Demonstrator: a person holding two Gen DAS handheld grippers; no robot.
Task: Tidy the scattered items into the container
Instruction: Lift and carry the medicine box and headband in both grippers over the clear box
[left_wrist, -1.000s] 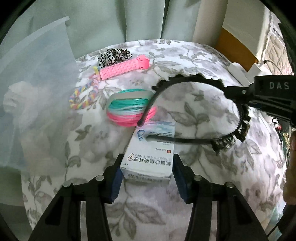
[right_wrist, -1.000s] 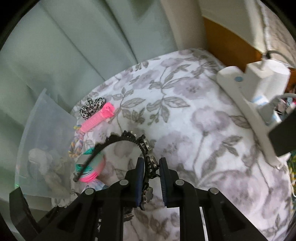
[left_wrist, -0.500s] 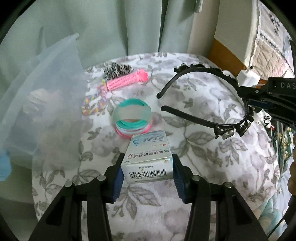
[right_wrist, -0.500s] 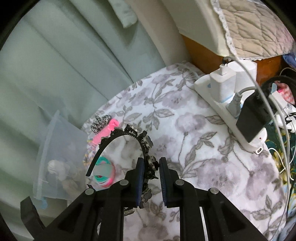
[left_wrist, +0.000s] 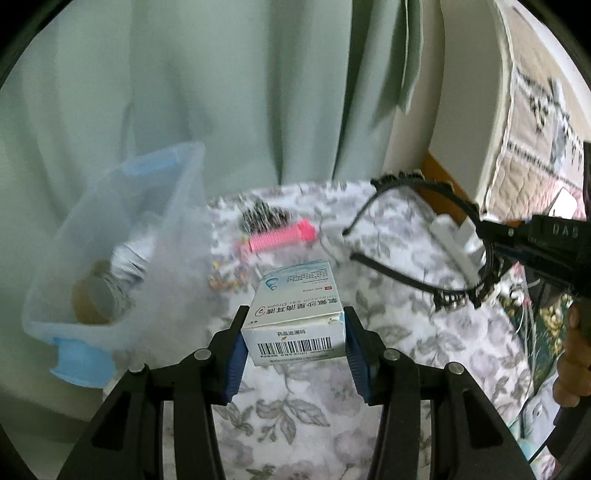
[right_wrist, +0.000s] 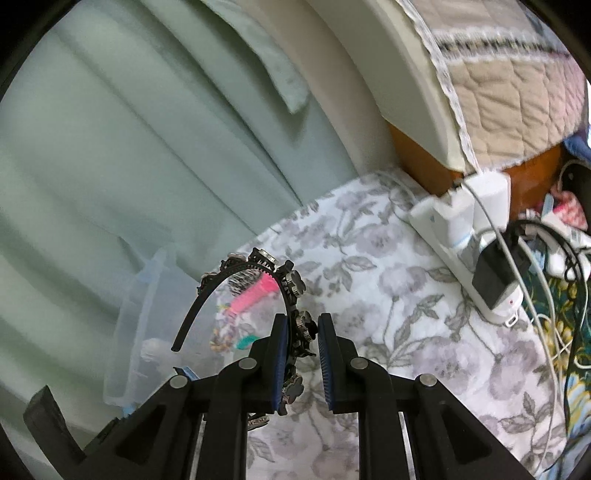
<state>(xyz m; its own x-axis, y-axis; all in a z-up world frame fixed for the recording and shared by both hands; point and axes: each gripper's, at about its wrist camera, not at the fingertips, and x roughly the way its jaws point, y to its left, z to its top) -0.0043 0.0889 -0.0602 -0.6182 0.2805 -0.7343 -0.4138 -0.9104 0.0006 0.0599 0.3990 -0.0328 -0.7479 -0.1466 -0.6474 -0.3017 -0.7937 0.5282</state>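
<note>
Your left gripper (left_wrist: 293, 328) is clamped on a small white cardboard medicine box (left_wrist: 295, 317) with a barcode facing you; the blue pads press both its side faces and it hangs clear above the grey floral tablecloth (left_wrist: 388, 332). Your right gripper (right_wrist: 299, 334) is closed on a black plastic headband (right_wrist: 288, 291) studded with flower-shaped ornaments, pinched at its decorated side so the arc stands up from the jaws and its free tip hangs out to the left. The translucent plastic container with blue handles (left_wrist: 110, 258) sits at the left edge of the tablecloth, with a jar-like thing and some blurred things already inside. Beyond the box, further from you on the tablecloth, lie a pink comb-like clip (left_wrist: 280, 236), a black-and-white patterned scrunchie (left_wrist: 264, 216) just behind it, and a multicoloured braided band (left_wrist: 227, 277) between clip and container; all are blurred
</note>
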